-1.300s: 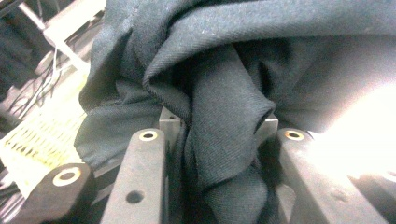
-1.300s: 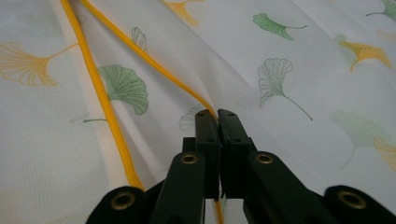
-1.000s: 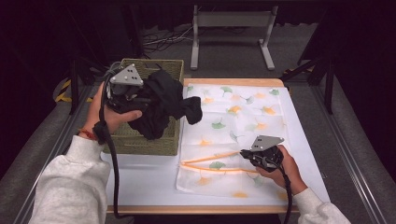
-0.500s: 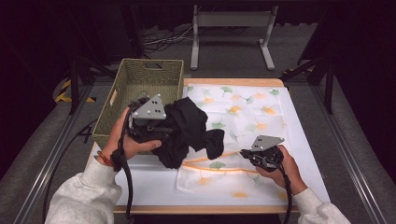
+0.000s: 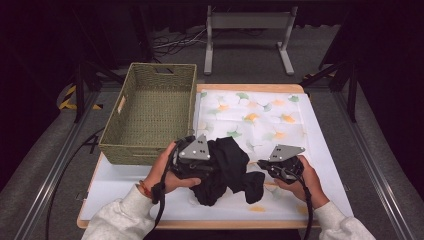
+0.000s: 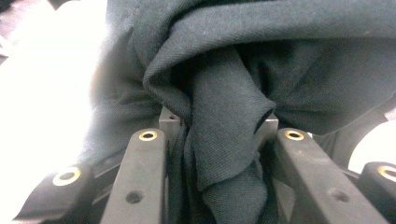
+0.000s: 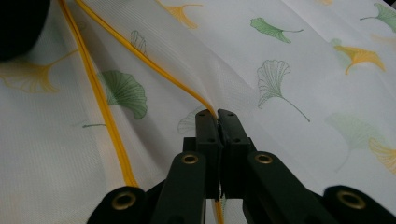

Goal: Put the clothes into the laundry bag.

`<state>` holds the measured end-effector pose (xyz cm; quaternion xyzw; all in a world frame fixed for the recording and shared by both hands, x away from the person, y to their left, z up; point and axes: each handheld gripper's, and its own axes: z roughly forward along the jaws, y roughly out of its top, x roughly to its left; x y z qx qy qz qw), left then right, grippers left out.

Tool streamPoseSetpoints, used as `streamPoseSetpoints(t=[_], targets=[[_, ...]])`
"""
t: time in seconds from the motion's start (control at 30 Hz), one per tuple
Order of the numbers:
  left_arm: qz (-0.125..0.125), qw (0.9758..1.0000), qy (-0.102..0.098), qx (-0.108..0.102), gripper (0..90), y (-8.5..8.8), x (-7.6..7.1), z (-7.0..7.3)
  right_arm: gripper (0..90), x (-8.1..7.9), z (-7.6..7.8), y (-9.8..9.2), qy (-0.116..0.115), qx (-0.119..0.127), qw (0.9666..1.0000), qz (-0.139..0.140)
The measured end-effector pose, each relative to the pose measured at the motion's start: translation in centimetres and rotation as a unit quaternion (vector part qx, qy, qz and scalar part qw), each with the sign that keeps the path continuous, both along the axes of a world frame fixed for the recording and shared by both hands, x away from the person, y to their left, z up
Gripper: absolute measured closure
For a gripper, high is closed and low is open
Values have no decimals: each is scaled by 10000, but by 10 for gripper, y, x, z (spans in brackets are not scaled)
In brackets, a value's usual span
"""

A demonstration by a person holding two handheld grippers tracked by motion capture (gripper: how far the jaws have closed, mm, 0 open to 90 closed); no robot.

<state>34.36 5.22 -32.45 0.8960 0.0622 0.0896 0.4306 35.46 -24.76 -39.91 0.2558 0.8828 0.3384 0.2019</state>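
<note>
A black garment (image 5: 227, 170), bunched into a loose wad, sits near the front edge of the table (image 5: 115, 192), roughly midway along it and just in front of the basket's front right corner. The left gripper (image 5: 212, 167) is clenched on it: in the left gripper view a thick fold of the dark cloth (image 6: 224, 140) runs down between the two black jaws, and their inner faces press against it on both sides. In the high view the rest of the garment spills out to the right of that gripper and droops onto the patterned bag; whether the lowest folds rest on the surface or hang just above it is hard to tell from this angle.

The right gripper (image 5: 265, 167) lies toward the front right corner of the table, just beside the garment's right end. Its jaws are clamped together on the edge of a white mesh laundry bag (image 7: 299, 70) printed with green and yellow ginkgo leaves. In the right gripper view the tips pinch the fabric right at the orange zipper trim (image 7: 154, 70), and the mesh rises to them in a small ridge. A second orange line (image 7: 105, 109) runs apart from the first, so the bag's mouth gapes a little there.

The bag covers the right half of the table, reaching to its back edge. A woven green basket (image 5: 150, 112) stands on the left half, at the back left corner.
</note>
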Motion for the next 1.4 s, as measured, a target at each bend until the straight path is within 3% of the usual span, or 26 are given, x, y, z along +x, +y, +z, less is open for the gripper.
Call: streamPoseSetpoints(t=[0.27, 0.63, 1.0, 1.4], targets=[[-87, 9987, 171, 463, 673, -29, 3, -44, 887, 0, 0, -1, -17, 43, 10000, 0], [-59, 9958, 240, 877, 669, -50, 6, -69, 887, -1, 8, 4, -89, 268, 9996, 11], [-87, 9940, 409, 1007, 658, -67, 11, -79, 888, -2, 19, 9, -263, 580, 9980, -20], [-162, 9955, 595, 726, 644, -73, 11, -83, 888, 1, 29, 10, -370, 911, 9947, -311]])
